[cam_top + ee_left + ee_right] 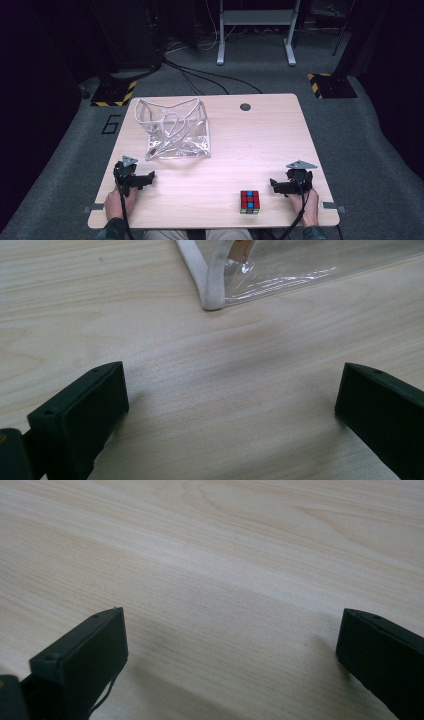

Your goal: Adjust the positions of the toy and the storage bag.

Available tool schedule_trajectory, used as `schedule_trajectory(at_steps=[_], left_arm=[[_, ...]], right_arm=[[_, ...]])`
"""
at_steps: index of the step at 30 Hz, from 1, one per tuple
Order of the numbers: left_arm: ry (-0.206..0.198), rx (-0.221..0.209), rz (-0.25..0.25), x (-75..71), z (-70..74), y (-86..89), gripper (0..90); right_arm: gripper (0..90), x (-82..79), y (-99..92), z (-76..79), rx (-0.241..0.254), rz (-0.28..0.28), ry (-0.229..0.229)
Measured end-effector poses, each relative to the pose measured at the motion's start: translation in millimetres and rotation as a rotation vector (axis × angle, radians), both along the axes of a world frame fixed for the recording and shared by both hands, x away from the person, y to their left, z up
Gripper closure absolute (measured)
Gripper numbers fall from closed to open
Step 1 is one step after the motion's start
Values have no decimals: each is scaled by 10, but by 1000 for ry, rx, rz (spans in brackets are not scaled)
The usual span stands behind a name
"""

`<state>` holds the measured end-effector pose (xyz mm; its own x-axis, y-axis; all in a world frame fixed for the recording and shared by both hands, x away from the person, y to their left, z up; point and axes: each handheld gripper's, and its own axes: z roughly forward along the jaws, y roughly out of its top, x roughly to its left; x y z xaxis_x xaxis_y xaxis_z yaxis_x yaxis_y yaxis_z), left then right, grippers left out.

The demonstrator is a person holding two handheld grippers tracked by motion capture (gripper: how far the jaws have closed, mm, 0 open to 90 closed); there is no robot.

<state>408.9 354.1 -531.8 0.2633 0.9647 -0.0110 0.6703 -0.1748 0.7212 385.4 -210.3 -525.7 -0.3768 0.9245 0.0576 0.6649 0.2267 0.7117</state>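
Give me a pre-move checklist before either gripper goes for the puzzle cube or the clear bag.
1. Left gripper open, nothing between its jaws: ok.
2. Right gripper open, nothing between its jaws: ok.
3. Puzzle cube flat on the table, apart from the right gripper: ok.
4. Clear bag mouth open and facing up: cannot tell; it looks crumpled.
5. Bare tabletop between cube and bag: ok.
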Motion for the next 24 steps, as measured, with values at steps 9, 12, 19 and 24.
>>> schedule_trajectory(at_steps=[9,12,19,24], left_arm=[[0,0,0,-1,0,0,4],[0,1,-1,0,0,1,4],[0,0,0,0,0,1,4],[0,0,0,0,0,0,4]], right_arm=[[0,-120,32,179,14,29,-18],[0,-172,53,263,27,38,-27],[0,-303,170,519,57,91,-57],[0,-375,276,614,60,134,-62]])
